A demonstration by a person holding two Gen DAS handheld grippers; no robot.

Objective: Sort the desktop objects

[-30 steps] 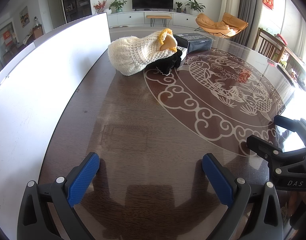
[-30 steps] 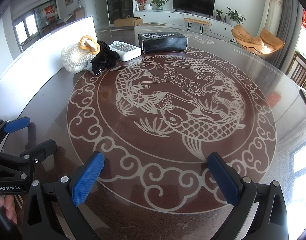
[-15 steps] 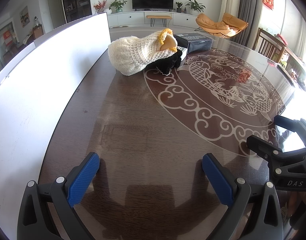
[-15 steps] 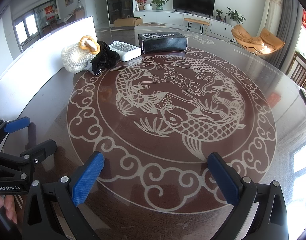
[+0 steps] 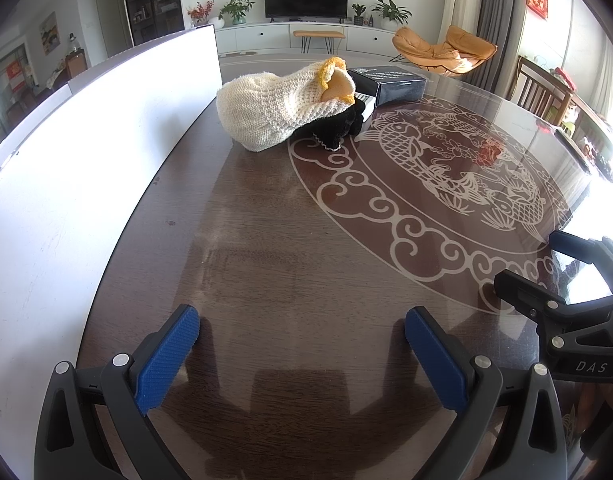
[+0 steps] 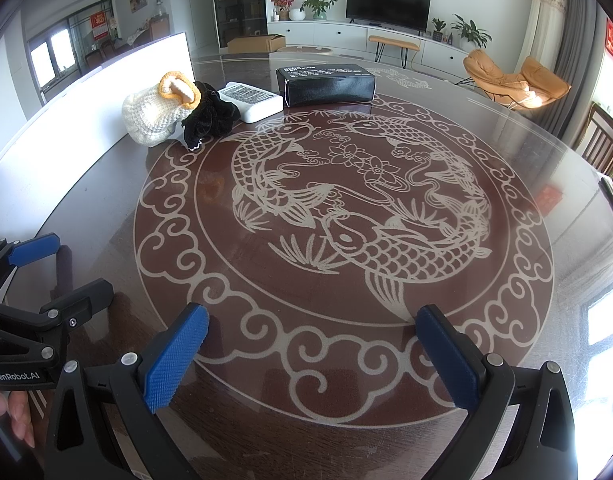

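Blue-padded left gripper (image 5: 302,344) and right gripper (image 6: 312,344) sat wide, empty; sorting unstarted, I judged next: reach knit pouch (image 6: 152,114).

Legible markings:
- "DAS": white letters on the black body of the right gripper (image 5: 562,264), at right.
- "GenRobot.AI": white letters on the black body of the left gripper (image 6: 54,268), near left.
- Black box (image 6: 326,84), far: white print on top, too small to read.
- White box (image 6: 252,100): printed label, unreadable.
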